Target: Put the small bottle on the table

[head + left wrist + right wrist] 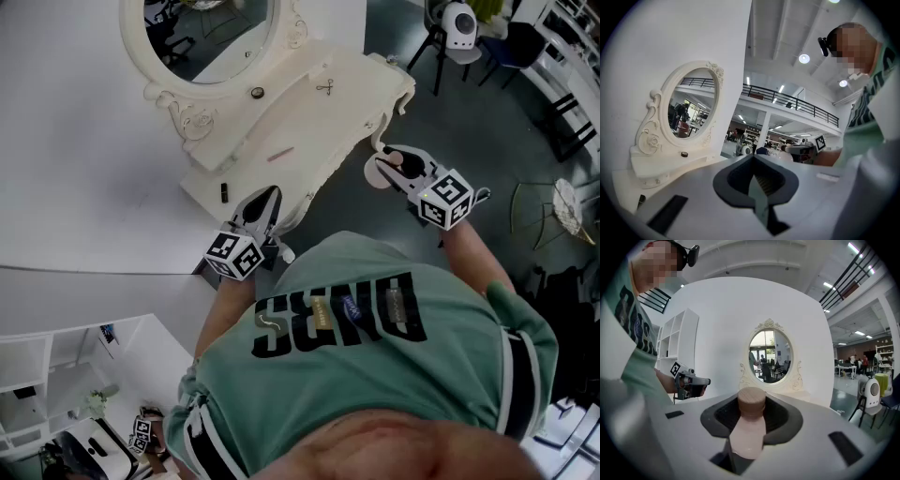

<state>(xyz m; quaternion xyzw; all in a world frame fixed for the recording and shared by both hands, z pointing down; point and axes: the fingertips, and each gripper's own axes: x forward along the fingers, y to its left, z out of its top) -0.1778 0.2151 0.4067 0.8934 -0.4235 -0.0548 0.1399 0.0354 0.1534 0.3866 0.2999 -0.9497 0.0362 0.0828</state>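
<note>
The right gripper [386, 171] grasps the small bottle [749, 427], cap pointing forward toward the dressing table [309, 112] straight ahead. The left gripper [757, 187], clenched and empty, hovers nearer.

The cream table [347, 103] stands on a dark floor [469, 150] against a white wall [75, 141]. An oval mirror [211, 33] rises at its back. On top lie scissors [325, 87], a pink stick [280, 154] and a small dark round piece [257, 92] by the mirror's foot. A short black piece [224, 192] lies near one end.
</note>
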